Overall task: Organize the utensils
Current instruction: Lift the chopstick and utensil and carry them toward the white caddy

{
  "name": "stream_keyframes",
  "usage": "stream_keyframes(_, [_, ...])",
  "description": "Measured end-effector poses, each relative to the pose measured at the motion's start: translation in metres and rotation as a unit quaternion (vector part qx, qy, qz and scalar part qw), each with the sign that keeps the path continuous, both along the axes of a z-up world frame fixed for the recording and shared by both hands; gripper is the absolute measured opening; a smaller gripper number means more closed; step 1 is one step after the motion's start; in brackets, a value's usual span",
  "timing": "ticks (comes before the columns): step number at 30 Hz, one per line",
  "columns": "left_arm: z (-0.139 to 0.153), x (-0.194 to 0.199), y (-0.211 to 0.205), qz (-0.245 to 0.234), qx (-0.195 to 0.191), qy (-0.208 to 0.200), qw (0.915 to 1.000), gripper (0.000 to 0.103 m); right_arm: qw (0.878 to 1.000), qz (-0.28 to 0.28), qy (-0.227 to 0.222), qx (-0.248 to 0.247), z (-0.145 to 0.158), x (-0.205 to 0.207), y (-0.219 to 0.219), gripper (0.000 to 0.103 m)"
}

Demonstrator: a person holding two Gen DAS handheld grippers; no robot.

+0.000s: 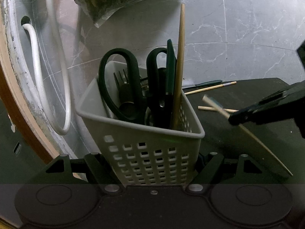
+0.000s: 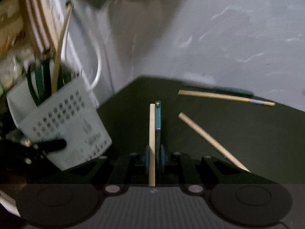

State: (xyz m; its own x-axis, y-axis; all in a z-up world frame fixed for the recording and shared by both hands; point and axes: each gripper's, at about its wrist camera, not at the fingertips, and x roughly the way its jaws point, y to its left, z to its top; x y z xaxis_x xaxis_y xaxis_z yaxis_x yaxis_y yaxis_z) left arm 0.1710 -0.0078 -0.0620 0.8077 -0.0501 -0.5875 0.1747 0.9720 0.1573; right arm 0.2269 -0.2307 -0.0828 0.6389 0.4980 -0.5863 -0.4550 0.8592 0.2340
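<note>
Slippage threatens: the right tool (image 2: 154, 157), clenched on a chopstick (image 2: 152, 133) and a teal-handled utensil (image 2: 158, 118) together, could drop one before reaching the basket (image 1: 144, 148), gripped by the left tool (image 1: 152, 168) at 9 o'clock.

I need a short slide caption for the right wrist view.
Right gripper clamps a chopstick and teal-handled utensil; two chopsticks lie on the table.

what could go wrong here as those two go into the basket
1. The right gripper pinches a chopstick and a teal-handled utensil together; one could slip out on the way.
2. The basket, clamped by the left gripper, is tilted and crowded with scissors and an upright chopstick; the incoming pair could snag on them.
</note>
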Motion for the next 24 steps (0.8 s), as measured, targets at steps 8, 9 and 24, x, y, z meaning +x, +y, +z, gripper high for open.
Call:
stream_keyframes(8, [0.000, 0.000, 0.000, -0.001, 0.001, 0.001, 1.0000, 0.079, 0.995, -0.047, -0.057, 0.060, 0.022, -0.018, -0.026, 0.014])
stream_keyframes(9, [0.000, 0.000, 0.000, -0.002, 0.001, 0.001, 1.0000, 0.079, 0.995, -0.048, -0.061, 0.062, 0.026, -0.019, -0.028, 0.014])
stream_keyframes(24, [0.000, 0.001, -0.001, -0.001, 0.000, 0.001, 1.0000, 0.079, 0.960, 0.023, -0.226, 0.166, 0.160, -0.035, -0.018, 0.014])
